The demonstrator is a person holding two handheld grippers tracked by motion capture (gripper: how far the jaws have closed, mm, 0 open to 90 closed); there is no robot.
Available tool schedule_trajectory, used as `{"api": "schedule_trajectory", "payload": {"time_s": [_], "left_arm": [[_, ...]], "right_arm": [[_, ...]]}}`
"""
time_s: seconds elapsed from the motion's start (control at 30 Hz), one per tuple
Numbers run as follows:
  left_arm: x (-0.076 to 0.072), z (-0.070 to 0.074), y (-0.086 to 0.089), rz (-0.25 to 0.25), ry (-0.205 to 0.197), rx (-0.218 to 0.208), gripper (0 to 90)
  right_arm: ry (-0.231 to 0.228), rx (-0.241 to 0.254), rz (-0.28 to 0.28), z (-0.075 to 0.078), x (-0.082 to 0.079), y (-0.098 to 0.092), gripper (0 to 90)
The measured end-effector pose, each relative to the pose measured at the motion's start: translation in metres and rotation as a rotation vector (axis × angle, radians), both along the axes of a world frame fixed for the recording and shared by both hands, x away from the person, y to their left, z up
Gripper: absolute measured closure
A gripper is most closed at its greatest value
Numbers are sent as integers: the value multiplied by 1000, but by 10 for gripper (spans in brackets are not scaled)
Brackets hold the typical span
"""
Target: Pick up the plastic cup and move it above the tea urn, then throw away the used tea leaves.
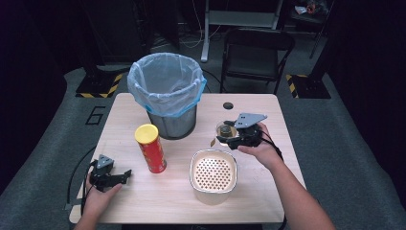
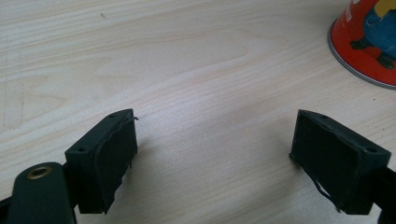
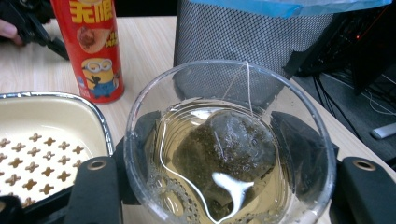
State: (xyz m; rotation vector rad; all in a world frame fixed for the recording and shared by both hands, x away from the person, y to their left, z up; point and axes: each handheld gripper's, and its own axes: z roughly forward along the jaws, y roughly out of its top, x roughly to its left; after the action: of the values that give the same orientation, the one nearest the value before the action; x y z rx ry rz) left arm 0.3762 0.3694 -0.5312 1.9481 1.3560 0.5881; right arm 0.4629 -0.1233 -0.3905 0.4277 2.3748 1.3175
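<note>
Down at the lower left of the high view, the left gripper (image 1: 125,176) rests low on the wooden table (image 1: 268,191), its jaws spread wide with only bare wood grain between them in its own view. It holds nothing, so the risk on that side looks small: a careless sweep rightward could knock over the tall red crisp can (image 1: 150,148) with the yellow lid, which stands upright just right of it and looks top-heavy.

Moving to the middle, the mesh waste bin (image 1: 171,122) with its blue liner sits at upper centre, and a cream tray (image 1: 213,174) with a perforated bottom lies below it at lower centre, near the front edge.

Further right, the right gripper (image 1: 224,139) has its jaws closed around a clear glass (image 1: 226,130), one pad on each side of the wall. The glass sits right of centre, between bin and tray; I cannot tell whether its base touches the table. Here lies the real danger, I judge. It holds pale amber liquid nearly halfway up, so any tilt or jolt would slop it out. Smooth glass could slip in the pads, and a hard squeeze might crack it.

Seen close in the right gripper view, a dark, swollen tea bag (image 3: 224,154) lies soaking in the liquid, its thin string (image 3: 248,86) running up over the rim.
</note>
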Motion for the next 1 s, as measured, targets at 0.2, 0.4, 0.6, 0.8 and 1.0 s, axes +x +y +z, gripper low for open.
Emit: {"api": "schedule_trajectory", "payload": {"time_s": [0.2,0.4,0.6,0.8,1.0], "left_arm": [[0,0,0,0,0,1,138],[0,0,0,-1,-2,2,138],[0,0,0,0,-2,1,138],[0,0,0,0,-1,0,138],[0,0,0,-6,-4,4,139]], "right_arm": [[-27,-32,15,3,-3,5,360],[-72,-41,34,5,-7,7,359],[-145,-68,50,6,-13,9,358],[-190,-87,65,6,-18,9,358],[-221,-116,83,4,-21,9,357]]}}
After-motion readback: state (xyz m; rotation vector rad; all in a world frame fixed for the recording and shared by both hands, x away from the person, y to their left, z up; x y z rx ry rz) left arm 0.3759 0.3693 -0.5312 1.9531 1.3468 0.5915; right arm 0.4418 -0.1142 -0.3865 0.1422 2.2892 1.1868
